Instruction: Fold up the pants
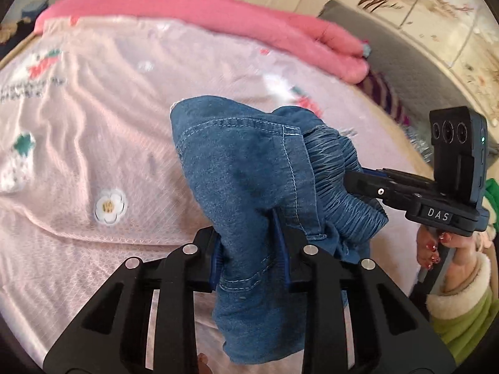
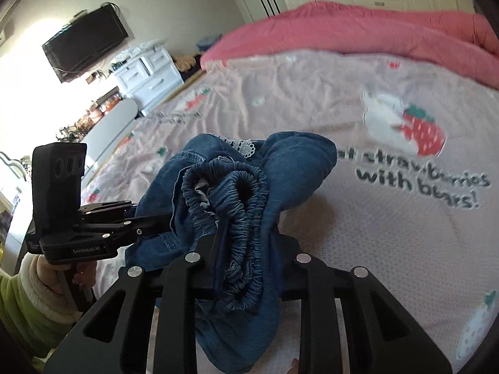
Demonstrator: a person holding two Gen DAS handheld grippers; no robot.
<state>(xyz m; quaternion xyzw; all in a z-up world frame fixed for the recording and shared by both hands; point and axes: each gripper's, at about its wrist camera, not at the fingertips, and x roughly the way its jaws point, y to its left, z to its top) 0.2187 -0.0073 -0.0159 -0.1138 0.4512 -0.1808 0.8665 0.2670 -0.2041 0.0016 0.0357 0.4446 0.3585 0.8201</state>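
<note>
Pants: one pair of blue pants (image 1: 246, 168) is held up over the bed (image 1: 93, 143), bunched in a lump between the two tongs. The lower part hangs down toward the sheet.
Left tongs: the left tongs (image 1: 251, 243) are clamped on a flat fold of the cloth. The cloth is squeezed between the two blue pads.
Right tongs: the right tongs (image 2: 246, 255) are clamped on the gathered waistband (image 2: 230, 193). In the left view they (image 1: 352, 180) are seen coming in from the side.
Hands: one hand (image 1: 449, 249) with red nails and a green sleeve with a cream cuff is seen under the right tongs. The other hand (image 2: 53, 274) is seen under the left tongs (image 2: 146, 221).
Edges and room: the pink sheet is spread wide on every side of the pants, with much open room. The far edge is closed off by one rolled pink blanket (image 1: 218, 21). The left edge of the bed is seen in the right view, near a white dresser (image 2: 149, 71).
Cloth and shapes: the pants are soft denim with pale stitching. The waistband is stretchy and wrinkled. A little white lace (image 2: 243, 148) is seen at the top. The sheet is thin, wrinkled and printed with strawberries, flowers and words.
Counted: two tongs, two hands, one pair of pants, one blanket, one television (image 2: 84, 42) on the wall.
</note>
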